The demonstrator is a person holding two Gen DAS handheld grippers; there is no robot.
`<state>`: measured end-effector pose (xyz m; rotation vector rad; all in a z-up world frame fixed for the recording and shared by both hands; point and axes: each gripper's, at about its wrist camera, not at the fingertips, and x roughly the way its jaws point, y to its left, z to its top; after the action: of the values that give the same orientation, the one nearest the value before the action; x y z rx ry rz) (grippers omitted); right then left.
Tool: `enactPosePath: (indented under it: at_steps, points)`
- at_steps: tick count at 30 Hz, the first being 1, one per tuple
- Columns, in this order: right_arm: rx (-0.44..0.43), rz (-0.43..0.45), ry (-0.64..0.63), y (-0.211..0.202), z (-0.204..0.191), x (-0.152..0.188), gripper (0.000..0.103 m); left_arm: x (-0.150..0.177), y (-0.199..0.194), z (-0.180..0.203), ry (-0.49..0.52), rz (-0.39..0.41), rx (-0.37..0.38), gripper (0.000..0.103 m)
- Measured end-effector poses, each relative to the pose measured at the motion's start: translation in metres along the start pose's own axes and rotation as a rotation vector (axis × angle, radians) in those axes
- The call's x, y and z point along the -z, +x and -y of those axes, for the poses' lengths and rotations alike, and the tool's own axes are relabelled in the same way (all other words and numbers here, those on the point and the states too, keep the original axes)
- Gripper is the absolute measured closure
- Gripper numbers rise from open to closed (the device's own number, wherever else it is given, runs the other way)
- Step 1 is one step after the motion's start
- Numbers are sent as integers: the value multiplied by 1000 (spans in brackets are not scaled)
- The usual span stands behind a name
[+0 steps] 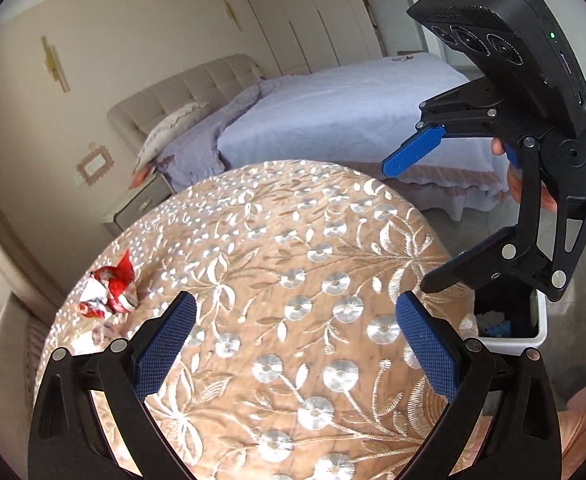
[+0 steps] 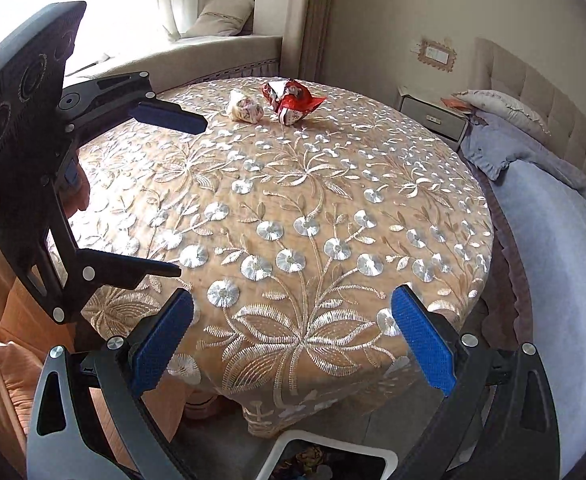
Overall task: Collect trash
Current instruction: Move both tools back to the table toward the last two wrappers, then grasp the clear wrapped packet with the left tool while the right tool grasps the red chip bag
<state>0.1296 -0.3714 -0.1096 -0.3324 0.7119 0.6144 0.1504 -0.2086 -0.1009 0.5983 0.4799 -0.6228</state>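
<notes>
Both grippers hang with jaws spread and empty above a round surface (image 2: 373, 168) draped in floral embroidery. The left gripper (image 1: 295, 332) faces the bed (image 1: 333, 112), while the right gripper (image 2: 293, 328) looks across to the far edge. There a crumpled red wrapper (image 2: 291, 100) lies just beside a pale paper wad (image 2: 245, 106), which is clear only in the right wrist view. A white bin (image 1: 533, 340) holding scraps stands on the floor beside the surface.
</notes>
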Motion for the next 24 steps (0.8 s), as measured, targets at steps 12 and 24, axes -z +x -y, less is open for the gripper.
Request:
enactPosePath:
  at_steps: [12,24]
  points:
    - [-55,11,-48,78,-12,-82,5,34,12,-104,-194,-56,-143,5]
    - [-82,-4,-6,179,8,-163,4,61,58,-220,-369,-151,-215,5]
